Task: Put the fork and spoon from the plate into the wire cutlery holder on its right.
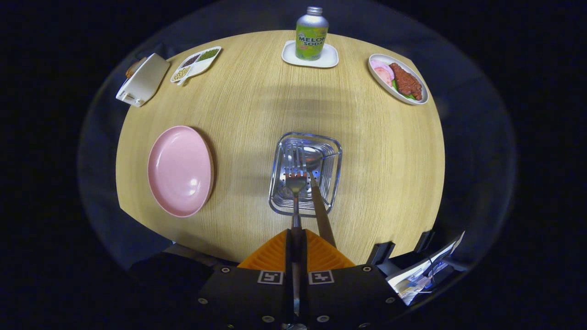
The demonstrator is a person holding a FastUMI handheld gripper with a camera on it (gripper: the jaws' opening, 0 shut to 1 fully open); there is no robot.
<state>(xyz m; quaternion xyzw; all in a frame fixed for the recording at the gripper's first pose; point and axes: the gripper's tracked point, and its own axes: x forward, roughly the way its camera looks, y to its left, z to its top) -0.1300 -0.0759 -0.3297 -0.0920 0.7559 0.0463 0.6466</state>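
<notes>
My gripper (296, 243) is shut on the handle of a metal fork (296, 181), gripped between both fingers. The fork points straight ahead, its tines hanging over the open top of the wire cutlery holder (334, 158) below. A spoon (318, 201) stands in the holder, its bowl down inside and its handle leaning back toward my fingers, just right of the fork. The pink plate (180, 170) lies bare on the wooden table, left of the holder.
At the far side of the round table (257, 105) stand a soda bottle (311, 33) on a white coaster, a dish of sliced meat (398, 79), a divided dish of beans (196, 64) and a white box (142, 80). Papers (422, 275) lie off the table's near right edge.
</notes>
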